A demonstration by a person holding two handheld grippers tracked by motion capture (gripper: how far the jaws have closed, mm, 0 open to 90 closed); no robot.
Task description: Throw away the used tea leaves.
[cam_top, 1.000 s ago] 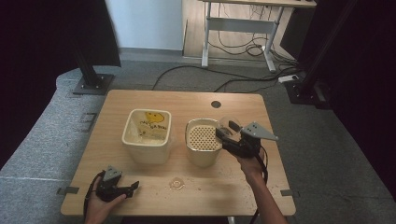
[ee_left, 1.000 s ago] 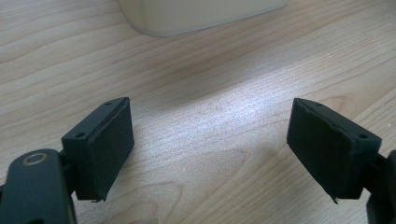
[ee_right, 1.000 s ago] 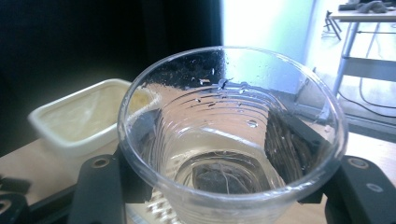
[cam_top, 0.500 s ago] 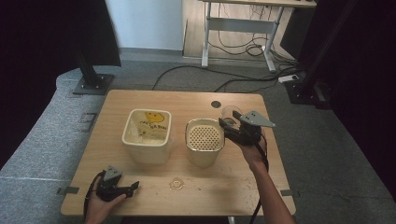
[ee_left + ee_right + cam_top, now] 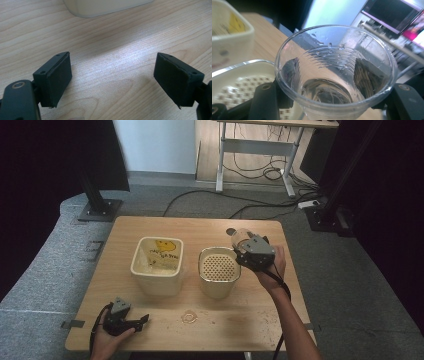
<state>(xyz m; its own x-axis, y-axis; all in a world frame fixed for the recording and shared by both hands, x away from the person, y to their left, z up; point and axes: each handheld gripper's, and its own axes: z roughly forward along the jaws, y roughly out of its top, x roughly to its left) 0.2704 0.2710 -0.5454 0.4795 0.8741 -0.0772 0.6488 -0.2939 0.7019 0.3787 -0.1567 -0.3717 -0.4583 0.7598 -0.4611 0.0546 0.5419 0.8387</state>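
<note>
My right gripper (image 5: 246,244) is shut on a clear ribbed plastic cup (image 5: 334,75), whose walls are wet with drops. It holds the cup (image 5: 239,236) in the air just right of and behind the cream pot with a perforated strainer insert (image 5: 219,270). The cup's mouth faces away from the pot. A square cream tub with a yellow smiley (image 5: 156,265) stands left of the pot. My left gripper (image 5: 142,321) rests on the table at the front left. Its jaws stand open over bare wood (image 5: 112,77).
A small wet patch (image 5: 189,316) lies on the wooden table (image 5: 150,227) in front of the two containers. The strainer pot (image 5: 242,85) and the smiley tub (image 5: 229,42) sit left of the cup in the right gripper view. A desk frame and cables stand beyond the table.
My right gripper has lifted the cup back from beside the strainer pot's rim and turned it, so its mouth now points away. The left gripper has stayed still.
</note>
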